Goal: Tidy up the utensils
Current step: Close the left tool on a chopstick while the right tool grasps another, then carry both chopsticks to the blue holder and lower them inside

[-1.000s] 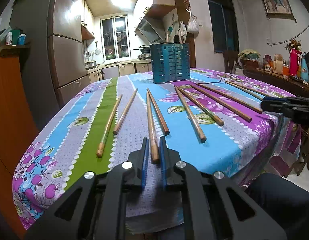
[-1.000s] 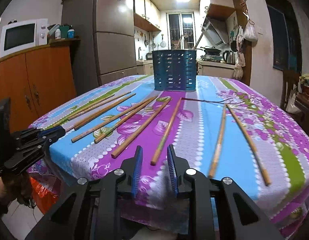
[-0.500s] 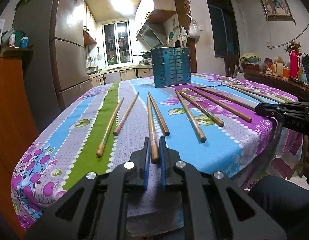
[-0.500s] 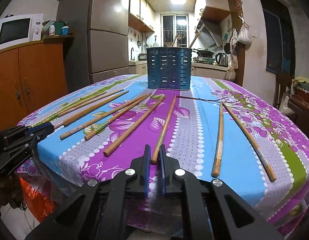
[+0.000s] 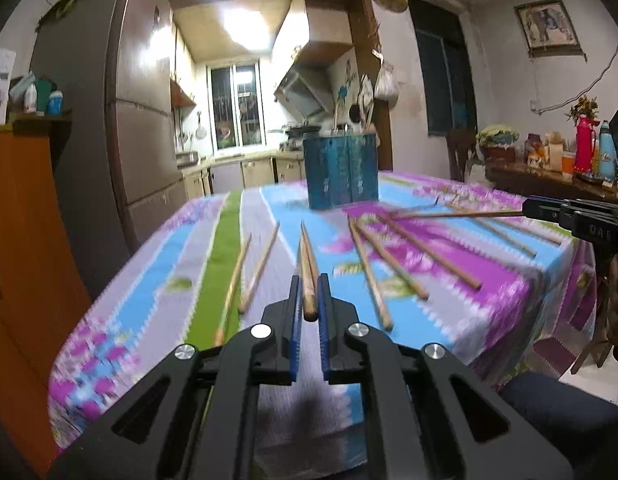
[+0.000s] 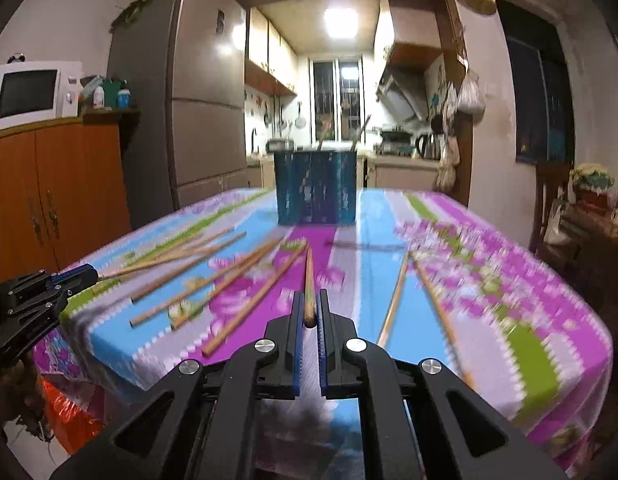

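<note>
Several wooden chopsticks lie spread on a flowered tablecloth [image 5: 213, 276]. My left gripper [image 5: 309, 300] is shut on the near end of one chopstick [image 5: 307, 276], which is lifted and points toward the blue perforated utensil holder [image 5: 341, 172] at the far end. My right gripper [image 6: 308, 316] is shut on another chopstick [image 6: 308, 280], also raised and pointing at the holder [image 6: 315, 188]. Each gripper shows in the other's view: the right one [image 5: 569, 216] holding its stick, the left one [image 6: 49, 284] at the left edge. Both views are motion-blurred.
A fridge [image 6: 205, 112] and an orange cabinet [image 6: 57, 184] with a microwave [image 6: 27, 90] stand left of the table. A side table with bottles [image 5: 589, 152] stands to the right. Loose chopsticks [image 6: 399, 296] lie across the cloth.
Both grippers have lifted off the table with a chopstick each. The right gripper closed on its chopstick during the last second; the left was shut throughout.
</note>
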Motion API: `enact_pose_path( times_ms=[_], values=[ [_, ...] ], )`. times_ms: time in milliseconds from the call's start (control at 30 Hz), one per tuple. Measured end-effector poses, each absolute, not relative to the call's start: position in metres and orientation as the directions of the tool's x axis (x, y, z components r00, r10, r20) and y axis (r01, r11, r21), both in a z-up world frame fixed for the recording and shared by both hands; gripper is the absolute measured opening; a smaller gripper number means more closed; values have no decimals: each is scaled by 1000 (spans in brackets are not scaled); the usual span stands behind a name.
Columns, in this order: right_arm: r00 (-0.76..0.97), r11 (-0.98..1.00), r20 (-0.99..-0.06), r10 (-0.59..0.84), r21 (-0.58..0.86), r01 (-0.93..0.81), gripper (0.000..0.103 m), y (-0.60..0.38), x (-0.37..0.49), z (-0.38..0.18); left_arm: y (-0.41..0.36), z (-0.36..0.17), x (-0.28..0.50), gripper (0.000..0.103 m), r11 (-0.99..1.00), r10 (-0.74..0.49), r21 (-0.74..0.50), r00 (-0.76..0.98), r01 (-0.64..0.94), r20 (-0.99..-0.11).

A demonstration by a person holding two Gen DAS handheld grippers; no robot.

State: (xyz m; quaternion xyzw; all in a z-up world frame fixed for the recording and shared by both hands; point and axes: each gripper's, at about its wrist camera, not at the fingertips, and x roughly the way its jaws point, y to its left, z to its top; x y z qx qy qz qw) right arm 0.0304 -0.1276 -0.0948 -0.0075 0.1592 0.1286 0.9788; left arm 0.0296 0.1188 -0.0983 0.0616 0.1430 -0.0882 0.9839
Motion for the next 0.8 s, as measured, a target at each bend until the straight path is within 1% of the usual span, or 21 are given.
enact_pose_path(
  times_ms=[267,433,533,800],
  values=[
    [947,961,-190,258,-46,-272,7,-139,22,-34,116,-40,31,5,971,-185,122,969,206,-162],
    [949,950,-134,284,-93,-297,7,-142,34,2,108,-13,50,5,965,-203,147,973,217,-106],
    [942,943,-140,306,-89,-320,7,-144,54,18,102,3,71,5,962,-216,153,972,228,-92],
    [920,931,-184,347,-54,-362,7,-153,100,43,93,31,123,5,956,-243,139,963,258,-117]
  ],
)
